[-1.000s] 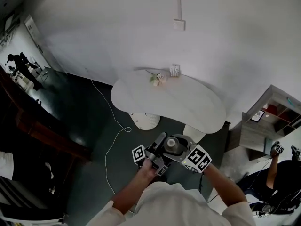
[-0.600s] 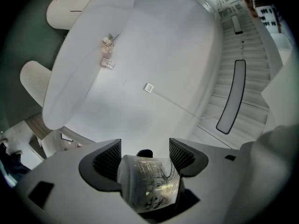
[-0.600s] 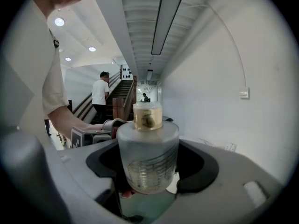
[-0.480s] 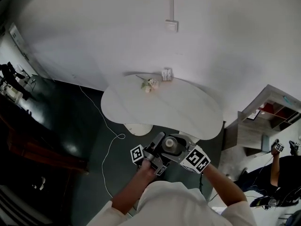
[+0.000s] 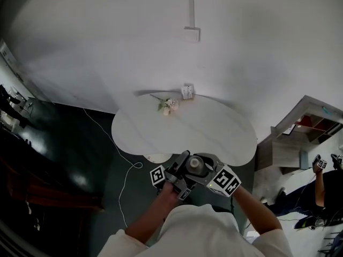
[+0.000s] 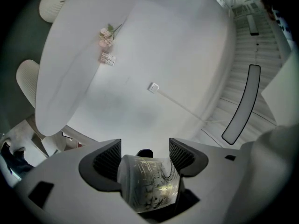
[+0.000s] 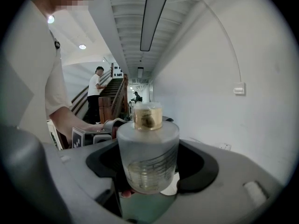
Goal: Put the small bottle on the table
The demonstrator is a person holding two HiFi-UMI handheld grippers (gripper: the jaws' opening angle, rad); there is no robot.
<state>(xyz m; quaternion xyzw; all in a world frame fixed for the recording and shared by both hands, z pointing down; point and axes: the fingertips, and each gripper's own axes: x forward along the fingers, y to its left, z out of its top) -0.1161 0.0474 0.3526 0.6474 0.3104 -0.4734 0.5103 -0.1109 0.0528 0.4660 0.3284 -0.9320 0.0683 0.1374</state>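
Note:
A small frosted-glass bottle [image 5: 195,165] with a gold cap is held in the air just in front of the person, short of the near edge of the white oval table [image 5: 214,138]. My left gripper [image 5: 181,164] and right gripper [image 5: 206,170] meet around it. The bottle [image 6: 149,183] fills the space between the left jaws, which are shut on it. Upright between the right jaws, the bottle [image 7: 147,155] is gripped there too, and the left gripper's marker cube [image 7: 84,135] shows behind it.
A small bunch of flowers [image 5: 167,106] and a little white card stand [image 5: 186,91] sit at the table's far edge by the white wall. A cable [image 5: 126,167] trails over the dark floor on the left. A grey shelf unit [image 5: 300,133] stands to the right.
The table has drawn nearer to the grippers and sits more centrally in the head view. Both grippers and the bottle keep the same pose relative to the body.

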